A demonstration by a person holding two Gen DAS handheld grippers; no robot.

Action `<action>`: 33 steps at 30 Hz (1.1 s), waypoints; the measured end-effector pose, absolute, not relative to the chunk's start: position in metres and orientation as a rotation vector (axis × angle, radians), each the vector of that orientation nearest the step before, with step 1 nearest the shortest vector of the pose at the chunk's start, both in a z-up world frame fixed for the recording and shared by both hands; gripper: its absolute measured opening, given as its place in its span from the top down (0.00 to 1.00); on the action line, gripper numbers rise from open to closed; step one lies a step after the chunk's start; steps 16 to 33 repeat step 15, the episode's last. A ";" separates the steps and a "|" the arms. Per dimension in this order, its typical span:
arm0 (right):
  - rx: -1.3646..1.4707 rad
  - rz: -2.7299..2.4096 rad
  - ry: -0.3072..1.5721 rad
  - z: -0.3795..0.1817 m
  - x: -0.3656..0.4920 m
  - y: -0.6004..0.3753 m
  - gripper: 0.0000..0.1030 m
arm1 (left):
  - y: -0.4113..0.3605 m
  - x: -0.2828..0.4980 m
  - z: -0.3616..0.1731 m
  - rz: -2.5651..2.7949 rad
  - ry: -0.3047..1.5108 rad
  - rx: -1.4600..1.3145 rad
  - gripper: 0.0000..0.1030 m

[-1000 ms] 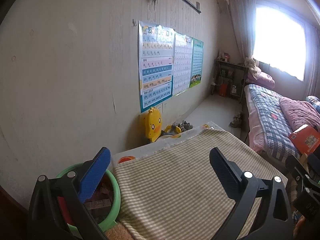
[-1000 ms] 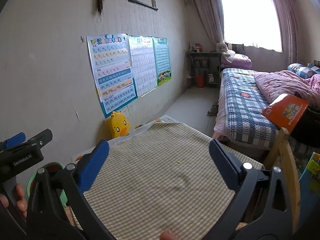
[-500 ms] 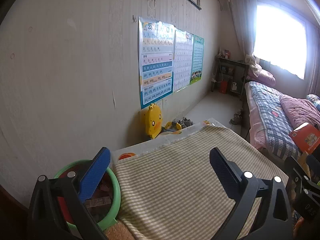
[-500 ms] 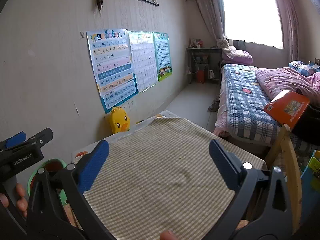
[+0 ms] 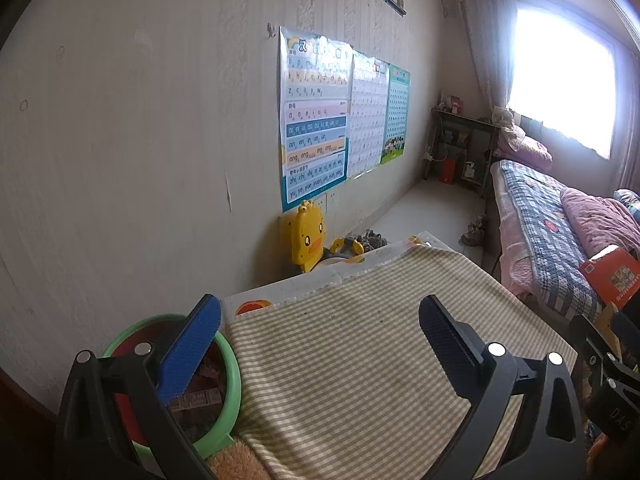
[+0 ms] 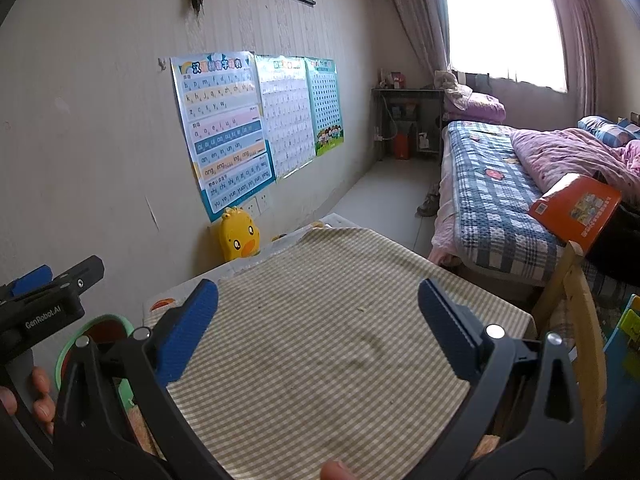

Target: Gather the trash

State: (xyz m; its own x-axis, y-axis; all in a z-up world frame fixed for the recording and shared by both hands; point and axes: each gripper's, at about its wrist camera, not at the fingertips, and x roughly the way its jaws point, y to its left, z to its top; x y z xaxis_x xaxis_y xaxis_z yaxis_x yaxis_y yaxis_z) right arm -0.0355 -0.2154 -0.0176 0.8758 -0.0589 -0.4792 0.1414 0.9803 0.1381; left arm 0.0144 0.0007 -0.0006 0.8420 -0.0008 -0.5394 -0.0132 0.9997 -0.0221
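A green-rimmed bin (image 5: 228, 364) with a red liner and wrappers inside stands at the left end of a table draped in a green checked cloth (image 5: 360, 364). My left gripper (image 5: 320, 332) hovers open above the cloth, its blue left pad over the bin's rim, nothing between the fingers. In the right wrist view my right gripper (image 6: 318, 316) is open too, above the checked cloth (image 6: 320, 340), holding nothing. The bin (image 6: 120, 326) peeks out at lower left there, beside the other gripper's body (image 6: 44, 308). Only tiny crumbs lie on the cloth.
A yellow duck toy (image 5: 306, 236) stands against the wall with its posters (image 5: 312, 120). A bed (image 6: 500, 200) with a plaid quilt fills the right side, an orange book (image 6: 576, 208) at its edge. A wooden chair back (image 6: 580, 320) rises beside the table.
Both grippers have tilted slightly, shifting the views a little; both stay open and hold nothing.
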 end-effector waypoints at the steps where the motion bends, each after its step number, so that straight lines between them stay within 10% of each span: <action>1: 0.172 -0.105 0.496 -0.019 -0.035 -0.215 0.04 | 0.000 0.015 -0.001 0.005 0.573 -0.025 0.08; 15: 0.199 -0.173 0.706 -0.122 0.026 -0.255 0.04 | 0.007 0.024 -0.036 0.008 0.669 -0.011 0.08; 33: 0.199 -0.173 0.706 -0.122 0.026 -0.255 0.04 | 0.007 0.024 -0.036 0.008 0.669 -0.011 0.08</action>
